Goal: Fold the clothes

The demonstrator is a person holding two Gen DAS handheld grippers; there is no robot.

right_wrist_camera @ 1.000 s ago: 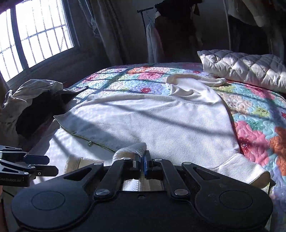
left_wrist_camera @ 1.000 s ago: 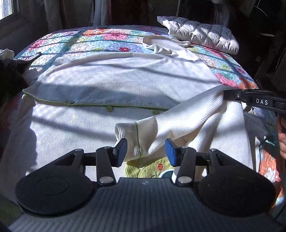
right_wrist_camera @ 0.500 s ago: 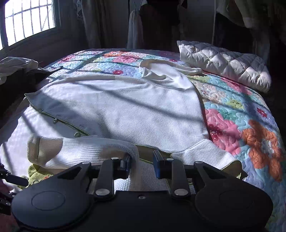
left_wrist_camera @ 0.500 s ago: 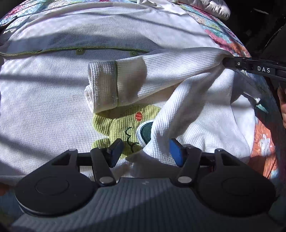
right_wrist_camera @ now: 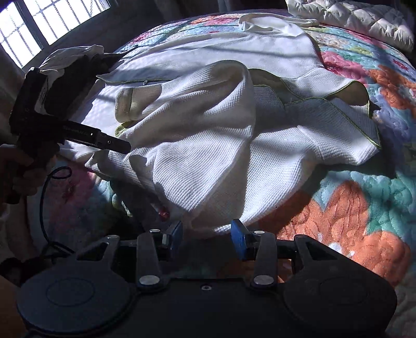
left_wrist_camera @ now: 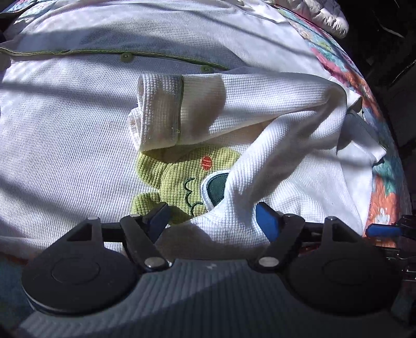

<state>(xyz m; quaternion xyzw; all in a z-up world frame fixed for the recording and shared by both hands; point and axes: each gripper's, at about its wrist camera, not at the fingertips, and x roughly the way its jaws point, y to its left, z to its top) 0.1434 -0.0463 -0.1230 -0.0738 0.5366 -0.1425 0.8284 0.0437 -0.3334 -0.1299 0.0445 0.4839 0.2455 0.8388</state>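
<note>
L gripper: fingers apart, blue pads either side of a raised fold of the white waffle garment; cloth sits in the gap, not pinched. Just ahead of the fingers: green frog patch, partly covered by that fold. Further ahead, sleeve lies across the garment body, cuff w/ green trim pointing to the fingers' left. Beyond the sleeve: green-edged placket w/ green buttons. R gripper's blue pad tip shows at far right of L view.

R gripper: fingers apart, nothing between them; near hem of the garment lies just ahead of the pads, can't tell if touching. Sleeve folded over the body ahead-left of the fingers, cuff at its left end. Ahead-right: garment panel w/ green edging, corner flipped up. L gripper seen at left of R view, tip over the garment's left edge.

Garment spread on bed w/ floral quilt. Quilted white pillow far ahead-right. Window far ahead-left; dark clothes pile by it.
</note>
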